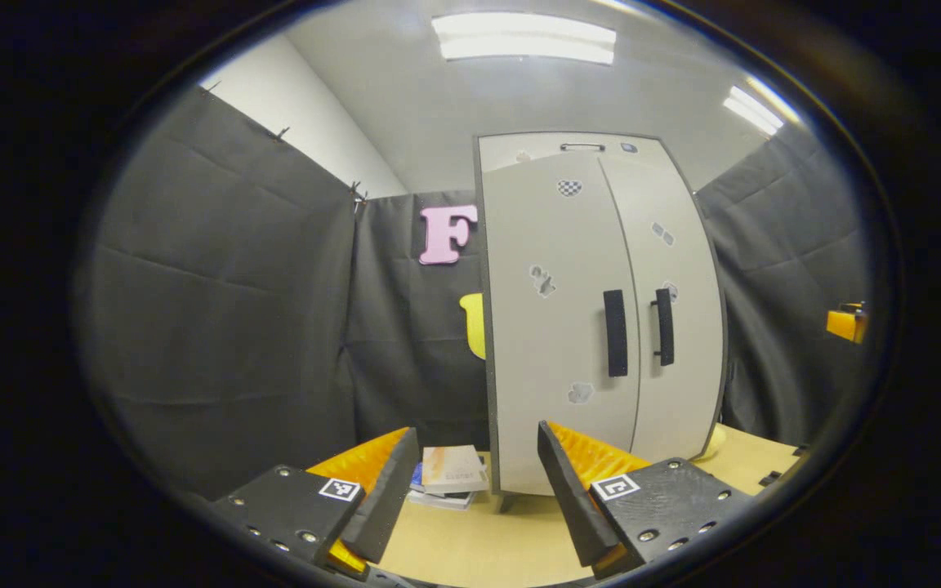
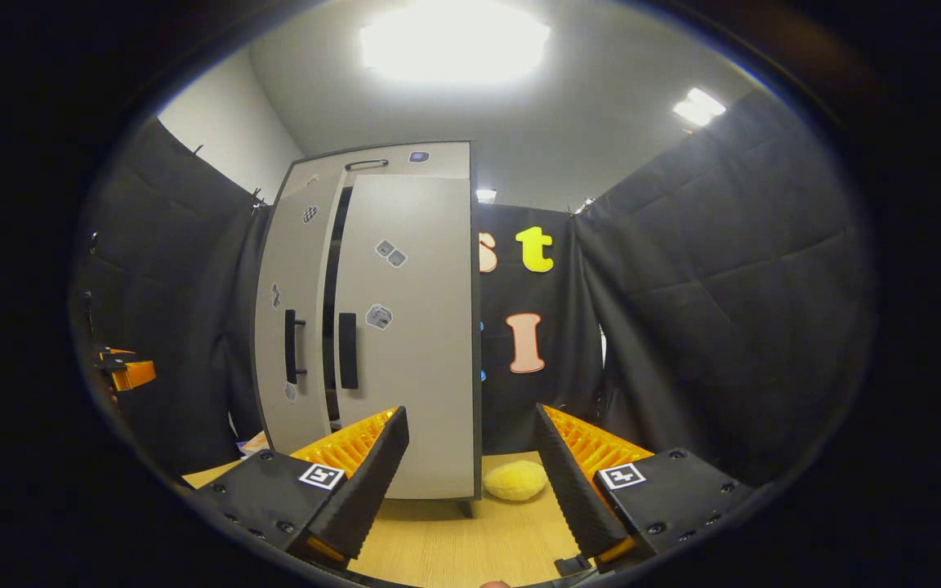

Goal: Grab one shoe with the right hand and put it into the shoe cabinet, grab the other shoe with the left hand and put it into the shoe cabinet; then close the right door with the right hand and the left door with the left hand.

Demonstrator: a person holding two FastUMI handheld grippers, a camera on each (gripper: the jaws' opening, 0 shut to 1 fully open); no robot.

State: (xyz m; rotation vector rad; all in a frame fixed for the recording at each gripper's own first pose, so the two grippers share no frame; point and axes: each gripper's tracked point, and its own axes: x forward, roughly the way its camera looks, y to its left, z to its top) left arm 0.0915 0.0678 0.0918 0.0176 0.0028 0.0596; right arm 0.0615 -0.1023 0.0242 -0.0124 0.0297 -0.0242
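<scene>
The pale grey shoe cabinet (image 1: 556, 327) stands upright on the wooden table, its two doors carrying black vertical handles (image 1: 616, 333). In the right gripper view the cabinet (image 2: 405, 327) shows a narrow dark gap between the doors, the left door slightly ajar. My left gripper (image 1: 477, 431) is open and holds nothing, a short way in front of the cabinet's left edge. My right gripper (image 2: 470, 411) is open too, empty, pointing at the cabinet's right edge. Each gripper appears as a small orange shape at the far side of the other's view (image 1: 846, 322) (image 2: 129, 371).
A small stack of books (image 1: 450, 475) lies on the table (image 1: 470, 547) left of the cabinet. A yellow soft ball (image 2: 515, 480) sits by the cabinet's right foot. Black cloth walls close in behind and on both sides.
</scene>
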